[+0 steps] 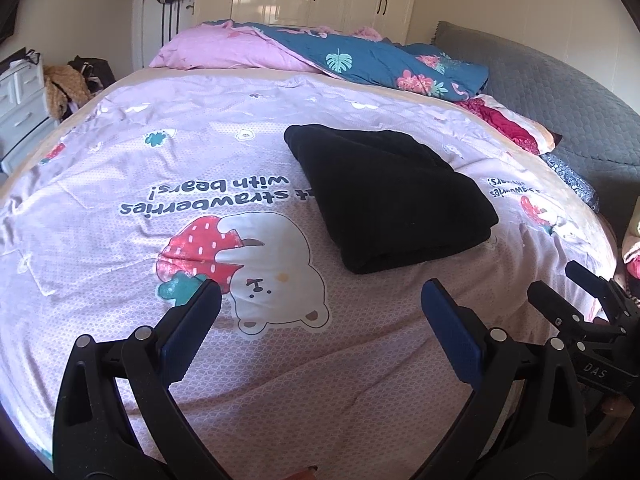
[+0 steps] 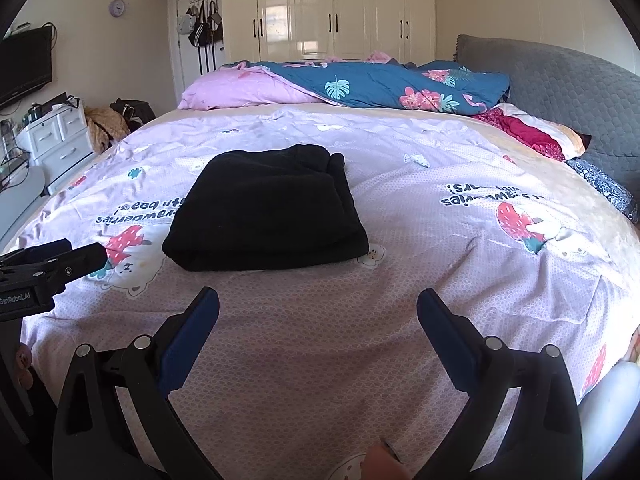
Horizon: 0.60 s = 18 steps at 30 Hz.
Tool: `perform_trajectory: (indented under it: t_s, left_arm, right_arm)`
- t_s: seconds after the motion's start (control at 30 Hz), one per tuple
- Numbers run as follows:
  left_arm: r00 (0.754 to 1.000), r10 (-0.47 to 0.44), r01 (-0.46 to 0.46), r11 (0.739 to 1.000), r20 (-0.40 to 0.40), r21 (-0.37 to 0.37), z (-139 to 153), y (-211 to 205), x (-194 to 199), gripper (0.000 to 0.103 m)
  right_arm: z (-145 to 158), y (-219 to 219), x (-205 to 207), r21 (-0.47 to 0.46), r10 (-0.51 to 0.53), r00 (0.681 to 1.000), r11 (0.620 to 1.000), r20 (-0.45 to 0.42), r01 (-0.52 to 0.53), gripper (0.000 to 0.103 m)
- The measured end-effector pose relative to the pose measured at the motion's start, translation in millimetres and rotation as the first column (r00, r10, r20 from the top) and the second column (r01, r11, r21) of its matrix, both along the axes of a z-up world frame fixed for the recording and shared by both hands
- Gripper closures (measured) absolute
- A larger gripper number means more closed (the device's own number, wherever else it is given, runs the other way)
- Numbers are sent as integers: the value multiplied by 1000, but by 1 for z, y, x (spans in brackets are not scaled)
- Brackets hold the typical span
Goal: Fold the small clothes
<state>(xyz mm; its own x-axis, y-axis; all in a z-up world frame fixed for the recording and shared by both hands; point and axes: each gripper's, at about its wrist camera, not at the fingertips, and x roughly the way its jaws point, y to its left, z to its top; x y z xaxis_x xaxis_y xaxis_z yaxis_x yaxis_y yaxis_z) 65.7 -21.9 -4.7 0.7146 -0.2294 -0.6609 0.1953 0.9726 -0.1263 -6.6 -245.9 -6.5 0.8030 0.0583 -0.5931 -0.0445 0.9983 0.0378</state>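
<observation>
Black garment folded flat mid-bedspread, beside bear print — left gripper and right gripper both spread wide, empty, short of garment's near edge.

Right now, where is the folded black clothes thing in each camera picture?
Left wrist view: the folded black garment lies right of centre on the bed, beyond the open left gripper.
Right wrist view: it lies left of centre, beyond the open right gripper.
Shared landmark: the white bear with a strawberry printed on the cover, left of the garment.
</observation>
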Motion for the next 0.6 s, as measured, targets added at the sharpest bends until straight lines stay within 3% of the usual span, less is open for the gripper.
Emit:
perform_trajectory:
  t_s: [0.6]
  left_arm:
    - [1000, 13, -13, 1000, -17, 8, -1, 1, 3, 9]
  right_arm:
    - [-2, -2, 2, -2, -3, 1000, 1000, -8, 3, 4]
